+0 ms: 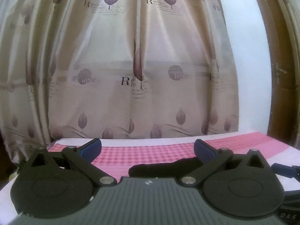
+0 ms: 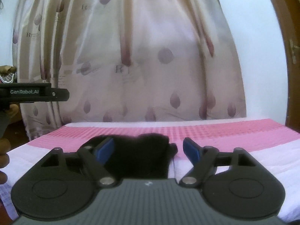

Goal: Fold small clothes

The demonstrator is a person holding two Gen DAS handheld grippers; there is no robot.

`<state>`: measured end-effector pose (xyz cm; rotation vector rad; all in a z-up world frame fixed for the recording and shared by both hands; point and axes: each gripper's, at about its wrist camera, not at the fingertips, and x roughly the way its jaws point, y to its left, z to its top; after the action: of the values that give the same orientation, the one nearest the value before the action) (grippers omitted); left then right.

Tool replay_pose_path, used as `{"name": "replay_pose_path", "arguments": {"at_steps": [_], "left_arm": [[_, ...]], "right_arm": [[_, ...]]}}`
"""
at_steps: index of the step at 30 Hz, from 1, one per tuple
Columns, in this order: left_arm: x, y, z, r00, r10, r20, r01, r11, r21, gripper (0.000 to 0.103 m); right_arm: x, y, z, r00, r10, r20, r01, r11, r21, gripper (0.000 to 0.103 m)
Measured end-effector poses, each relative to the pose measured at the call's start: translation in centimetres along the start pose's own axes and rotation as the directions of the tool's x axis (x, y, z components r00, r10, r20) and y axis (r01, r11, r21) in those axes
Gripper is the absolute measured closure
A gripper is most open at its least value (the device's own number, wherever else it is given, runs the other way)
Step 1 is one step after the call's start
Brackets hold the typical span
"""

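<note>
A small black garment (image 2: 138, 159) lies bunched on the pink checked sheet (image 2: 215, 129) of a bed. My right gripper (image 2: 148, 150) hovers low over it, open wide. The garment sits between its blue pads (image 2: 191, 151) and neither pad presses on it. In the left wrist view the same garment (image 1: 168, 166) shows as a dark flat shape just beyond my left gripper (image 1: 148, 148). That gripper is open wide with nothing between its fingers. The garment's near part is hidden behind both gripper bodies.
A beige curtain (image 1: 142, 75) with leaf prints hangs close behind the bed. A white wall (image 2: 262, 65) and a brown wooden door (image 2: 292, 52) stand at the right. The left gripper's body (image 2: 37, 93) and a hand (image 2: 4, 150) show at the left edge of the right wrist view.
</note>
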<state>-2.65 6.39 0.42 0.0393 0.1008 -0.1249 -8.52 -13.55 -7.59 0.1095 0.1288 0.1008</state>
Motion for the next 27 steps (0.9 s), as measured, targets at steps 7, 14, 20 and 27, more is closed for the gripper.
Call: {"name": "replay_pose_path", "arguments": {"at_steps": [7, 14, 20, 27], "left_arm": [[0.6, 0.4, -0.4, 0.998, -0.003, -0.069, 0.001, 0.999, -0.036, 0.0], [1.5, 0.8, -1.2, 0.992, -0.001, -0.123, -0.006, 0.999, -0.053, 0.0], [2.1, 1.1, -1.7, 0.989, 0.007, -0.148, -0.016, 0.998, -0.061, 0.0], [2.7, 1.1, -2.1, 0.985, -0.002, -0.175, -0.008, 0.998, -0.059, 0.0]], "right_arm": [[0.0, -0.2, 0.0, 0.999, -0.048, -0.011, 0.048, 0.999, 0.01, 0.018], [0.2, -0.1, -0.1, 0.998, -0.047, -0.032, 0.047, 0.999, 0.005, 0.017], [0.4, 0.0, -0.3, 0.998, -0.05, -0.044, 0.051, 0.999, 0.009, 0.017], [0.7, 0.1, -0.3, 0.997, -0.053, -0.053, 0.053, 0.999, -0.002, 0.016]]}}
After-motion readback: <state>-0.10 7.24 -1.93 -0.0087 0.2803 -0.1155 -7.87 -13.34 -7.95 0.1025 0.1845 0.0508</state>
